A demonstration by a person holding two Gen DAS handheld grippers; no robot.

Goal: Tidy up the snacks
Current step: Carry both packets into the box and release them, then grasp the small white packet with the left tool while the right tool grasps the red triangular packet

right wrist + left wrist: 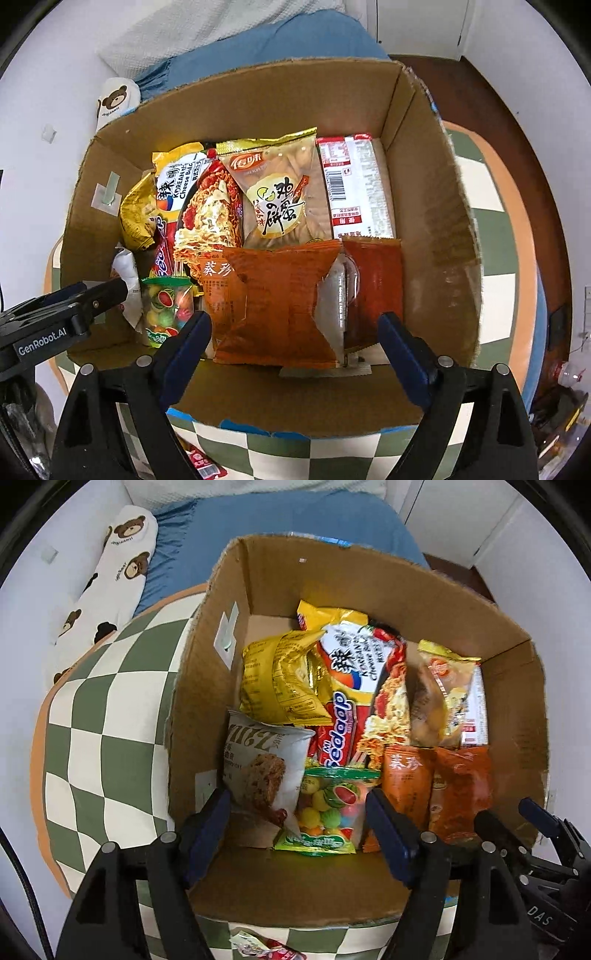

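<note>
We hold both tools over the open brown cardboard box (369, 572), which sits on a green-and-cream checked cushion (103, 746). At nine o'clock in the box leans the grey cookie packet (266, 768); beside it, between the spread fingers of the left tool (299, 834), lies the clear green-edged bag of coloured candy balls (325, 812); nothing is pinched there, and the risk we see is a finger snagging the cookie packet's loose corner and tipping it over the candy. Toward twelve o'clock the yellow foil pouch (277, 679) and the red noodle packet (388, 701) overlap loosely; a nudge could slide them. At five o'clock the right tool (295, 339) stands wide and empty around the orange crinkled snack bag (273, 306); closing carelessly might also catch the darker red packet (373, 288) touching it. A red-and-white wrapper (266, 949) lies outside at six o'clock, easily forgotten.
</note>
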